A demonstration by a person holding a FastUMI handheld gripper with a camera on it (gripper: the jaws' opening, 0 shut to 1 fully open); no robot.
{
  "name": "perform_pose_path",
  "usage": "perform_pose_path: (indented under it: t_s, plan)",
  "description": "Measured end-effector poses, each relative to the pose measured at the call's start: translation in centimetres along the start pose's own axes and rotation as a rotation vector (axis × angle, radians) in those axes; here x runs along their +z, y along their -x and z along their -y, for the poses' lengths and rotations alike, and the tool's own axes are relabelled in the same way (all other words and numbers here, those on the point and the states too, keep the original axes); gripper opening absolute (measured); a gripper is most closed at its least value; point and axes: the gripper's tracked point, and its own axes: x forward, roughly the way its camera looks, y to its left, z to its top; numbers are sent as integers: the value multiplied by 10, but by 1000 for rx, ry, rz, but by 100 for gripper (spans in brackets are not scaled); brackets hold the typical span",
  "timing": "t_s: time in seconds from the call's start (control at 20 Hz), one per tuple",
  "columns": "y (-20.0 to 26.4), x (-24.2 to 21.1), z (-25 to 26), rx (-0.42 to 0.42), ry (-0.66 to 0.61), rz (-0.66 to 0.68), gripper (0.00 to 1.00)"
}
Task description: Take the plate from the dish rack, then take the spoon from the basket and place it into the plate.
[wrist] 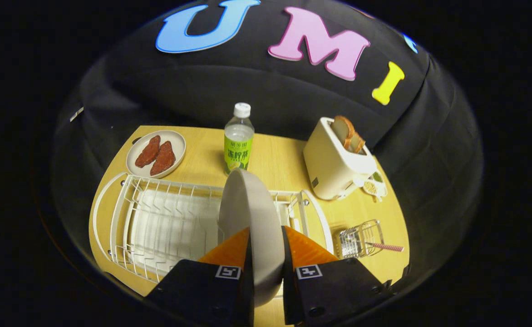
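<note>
The plate (252, 218) stands on its edge in the lower middle of the frame, clamped between the two fingers of the gripper (266, 247), which press on it from both sides. It is over the right part of the white wire dish rack (166, 222), which fills the lower left of the frame; I cannot tell if the plate touches the rack. At the lower right, well apart from the fingers, a small wire basket (360, 238) holds the spoon (386, 247), whose pink handle sticks out to the right. All is on a wooden table (279, 163). Beyond the plate stands a bottle (238, 141) with a green label. At the upper left lies a second plate (156, 153) with two reddish pieces of food. At the upper right is a white toaster (334, 165) with bread in it.
</note>
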Motion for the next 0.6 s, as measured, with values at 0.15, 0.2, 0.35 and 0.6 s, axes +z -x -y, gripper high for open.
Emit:
perform_pose_path:
  t_s: [0.15,0.2,0.35,0.6]
  plan:
    - [17,25,-9,-7,52,83,29]
    - [17,29,-11,-4,51,94,29]
    - [25,48,-5,-7,61,156,29]
    - [54,64,30,76,-51,210,29]
